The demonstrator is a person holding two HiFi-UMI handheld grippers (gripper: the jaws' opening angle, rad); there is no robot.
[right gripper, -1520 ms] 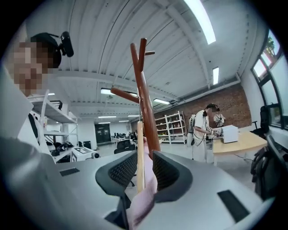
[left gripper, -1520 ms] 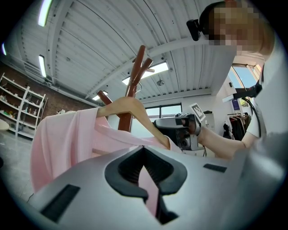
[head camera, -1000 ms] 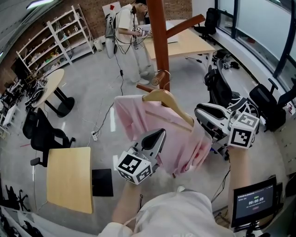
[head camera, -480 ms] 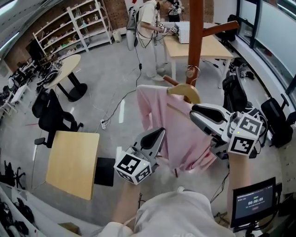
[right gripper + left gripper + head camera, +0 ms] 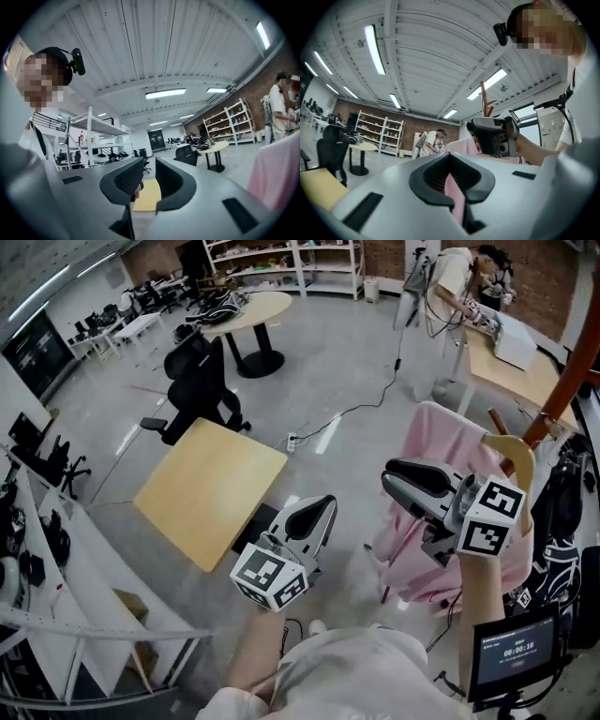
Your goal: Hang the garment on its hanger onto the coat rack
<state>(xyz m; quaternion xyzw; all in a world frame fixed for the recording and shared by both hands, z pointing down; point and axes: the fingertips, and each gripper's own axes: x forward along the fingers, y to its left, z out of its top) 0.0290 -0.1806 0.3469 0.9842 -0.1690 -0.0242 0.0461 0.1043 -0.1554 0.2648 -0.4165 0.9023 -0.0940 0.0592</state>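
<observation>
Left gripper [image 5: 450,168]: jaws a narrow gap apart, gripping nothing. Pink shows in the gap, but the head view has this gripper clear of the cloth, so that is probably the garment [image 5: 441,442] seen through the gap, not pinched. Right gripper [image 5: 147,173]: jaws apart and empty, with the yellow table [image 5: 211,488] visible between them. The garment sits at the right edge of its view, beside the jaws, not in them.

The garment hangs from the wooden hanger [image 5: 517,457], close against the red-brown coat rack [image 5: 574,362]. The hook is not clear in any view. Neither gripper holds the hanger and it stays up, so it is likely on a rack peg already and the hanging looks done. Both grippers sit low and in front of the body, probably just idle after letting go.

Room: open floor [image 5: 347,362] lies between the left gripper and the garment's hem. The yellow table's near corner is just left of the left gripper. The small screen [image 5: 516,660] sits near the right forearm, so it is tight there. The rack pole bounds the right side. The office chair [image 5: 202,381] is well apart.
</observation>
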